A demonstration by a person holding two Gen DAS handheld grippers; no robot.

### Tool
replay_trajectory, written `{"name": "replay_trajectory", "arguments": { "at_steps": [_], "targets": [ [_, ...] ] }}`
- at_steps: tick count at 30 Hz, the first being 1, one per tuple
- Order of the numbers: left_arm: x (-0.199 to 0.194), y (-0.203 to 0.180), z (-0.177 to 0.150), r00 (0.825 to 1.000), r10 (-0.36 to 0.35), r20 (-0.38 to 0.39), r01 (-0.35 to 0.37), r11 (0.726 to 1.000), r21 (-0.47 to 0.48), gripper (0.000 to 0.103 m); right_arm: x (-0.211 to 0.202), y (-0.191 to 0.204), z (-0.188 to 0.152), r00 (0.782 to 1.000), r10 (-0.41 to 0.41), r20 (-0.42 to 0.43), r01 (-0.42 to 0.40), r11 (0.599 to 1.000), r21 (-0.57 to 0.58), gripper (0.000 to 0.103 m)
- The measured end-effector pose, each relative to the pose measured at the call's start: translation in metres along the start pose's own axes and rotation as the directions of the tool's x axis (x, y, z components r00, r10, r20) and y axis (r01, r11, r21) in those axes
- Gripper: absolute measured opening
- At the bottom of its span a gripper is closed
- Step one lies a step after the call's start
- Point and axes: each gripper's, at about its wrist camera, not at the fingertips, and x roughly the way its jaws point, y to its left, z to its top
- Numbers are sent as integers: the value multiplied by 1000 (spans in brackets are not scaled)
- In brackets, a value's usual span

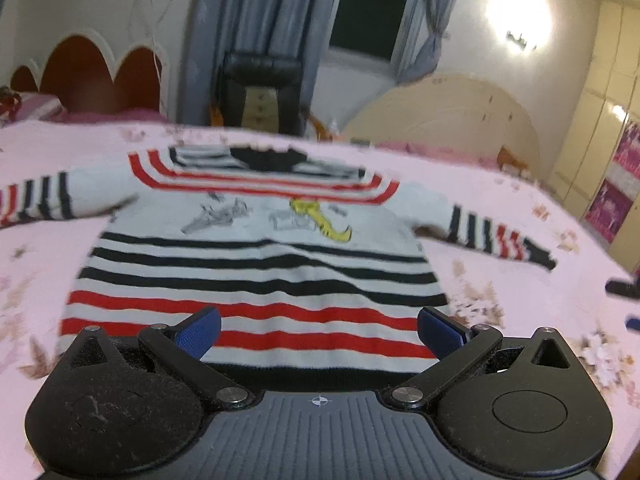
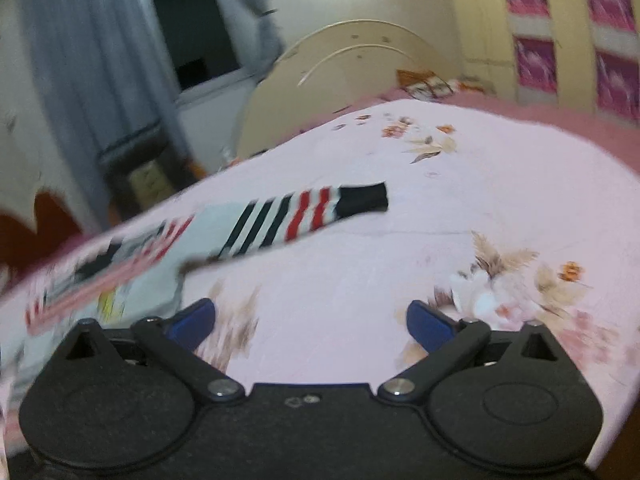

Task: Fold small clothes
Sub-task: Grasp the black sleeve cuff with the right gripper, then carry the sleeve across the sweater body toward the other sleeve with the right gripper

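The striped knit sweater (image 1: 256, 256) lies flat on the pink floral bed (image 1: 520, 216), hem near, collar far, sleeves spread left and right. The left claw (image 1: 320, 330) hangs wide and empty over the hem. The right claw (image 2: 310, 324), wide and empty, faces the right sleeve (image 2: 308, 212), whose long axis runs left-right.

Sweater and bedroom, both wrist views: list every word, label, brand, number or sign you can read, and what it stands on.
No readable text in either view.
Sweater: grey drawings and a yellow figure on the chest, pictures only, no letters legible; blurred.
Pink panels on the wardrobe doors: a pattern, too blurred to tell whether any writing is there.
Left claw housing: one small crosshair mark, no letters or numbers.
Bedspread: floral print only.
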Motion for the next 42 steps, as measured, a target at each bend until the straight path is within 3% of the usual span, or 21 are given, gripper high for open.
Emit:
{"name": "replay_trajectory", "arguments": {
  "at_steps": [1,2,5,9,13,17,20,25,27,30,34,37,42],
  "targets": [
    [15,-1,4,1000,6,-26,-6,1000,-4,103,21,-10,10,1000,6,-13,-6,999,44,68],
    [28,-2,6,999,11,-46,-11,1000,-6,103,38,-18,18,1000,12,-24,-10,996,88,61],
    [71,-9,15,994,46,-103,-44,999,21,103,98,-45,42,998,60,-32,-52,974,222,56],
    [115,-19,32,991,50,-121,-51,999,-2,103,178,-74,61,992,115,-45,-92,933,348,35],
    [143,-26,45,988,72,-140,-75,997,-15,103,234,-99,64,988,134,-71,-85,875,477,34],
    [161,-23,49,983,88,-160,-94,995,-31,103,253,-107,59,988,144,-56,-92,838,538,33],
    [169,-19,50,977,122,-173,-127,992,-18,103,254,-105,58,990,137,-44,-94,848,522,31],
    [176,-2,52,969,163,-186,-167,986,-5,103,263,-107,64,994,95,-57,-55,869,491,5],
    [177,8,55,965,199,-173,-198,980,24,103,265,-106,68,995,85,-59,-49,886,460,6],
    [179,33,61,968,206,-143,-208,978,4,103,253,-79,79,998,44,-33,-31,948,318,6],
    [184,75,71,976,168,-140,-182,978,-100,103,228,-15,85,994,109,15,-110,988,105,6],
    [186,100,79,980,153,-125,-167,980,-109,103,210,57,77,977,214,19,-212,975,-66,6],
    [178,142,88,983,149,-106,-161,981,-110,103,207,161,44,937,344,-63,-350,923,-159,6]
  ]
}}
